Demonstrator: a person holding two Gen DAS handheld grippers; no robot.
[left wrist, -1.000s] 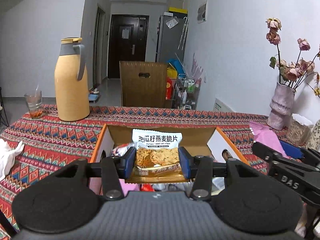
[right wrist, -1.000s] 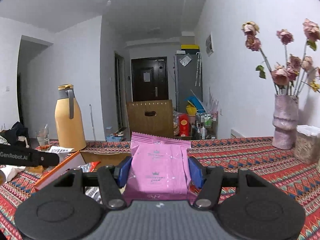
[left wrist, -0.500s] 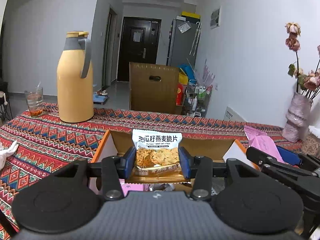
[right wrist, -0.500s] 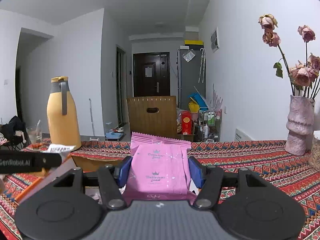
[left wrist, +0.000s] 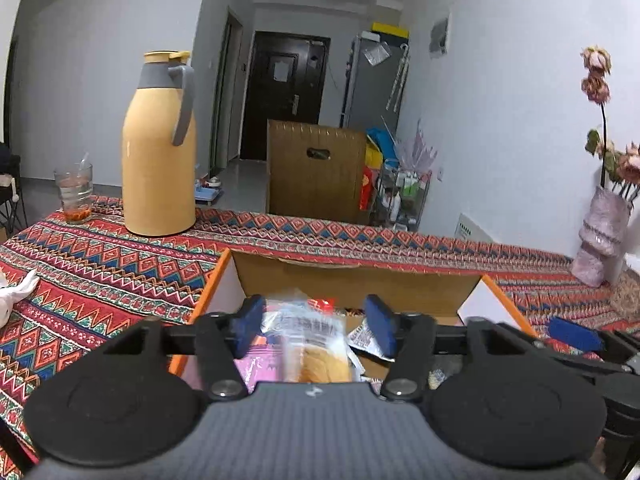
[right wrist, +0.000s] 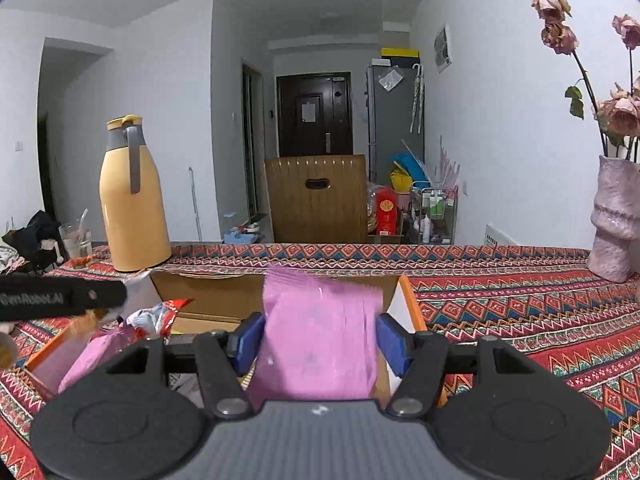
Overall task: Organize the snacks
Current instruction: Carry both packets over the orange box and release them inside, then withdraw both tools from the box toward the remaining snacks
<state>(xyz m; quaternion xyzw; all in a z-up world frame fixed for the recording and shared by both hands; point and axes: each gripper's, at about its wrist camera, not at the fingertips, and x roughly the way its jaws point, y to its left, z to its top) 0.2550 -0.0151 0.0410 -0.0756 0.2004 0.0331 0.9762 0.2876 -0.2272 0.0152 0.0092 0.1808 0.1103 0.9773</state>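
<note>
Two snack packets are dropping, blurred, over the open orange-edged cardboard box (left wrist: 224, 280): a clear-wrapped oat crisp packet (left wrist: 312, 344) between the left gripper (left wrist: 316, 320)'s just-opened, parted blue pads, a pink foil pouch (right wrist: 320, 344) between the right gripper (right wrist: 320, 338)'s, also just widened. Both are pointing over the patterned red tablecloth (left wrist: 100, 280).

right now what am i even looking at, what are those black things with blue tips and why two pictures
They are two hand-held grippers, each carrying a camera that looks along its two blue-padded fingers. One picture is from the left gripper, the other from the right gripper. Both hover over an open box of snacks on a patterned tablecloth, near a flask, a glass and a vase. Both sets of jaws have just been opening: a blurred oat crisp packet and a pink packet sit loosely between the pads, seemingly dropping into the box.
</note>
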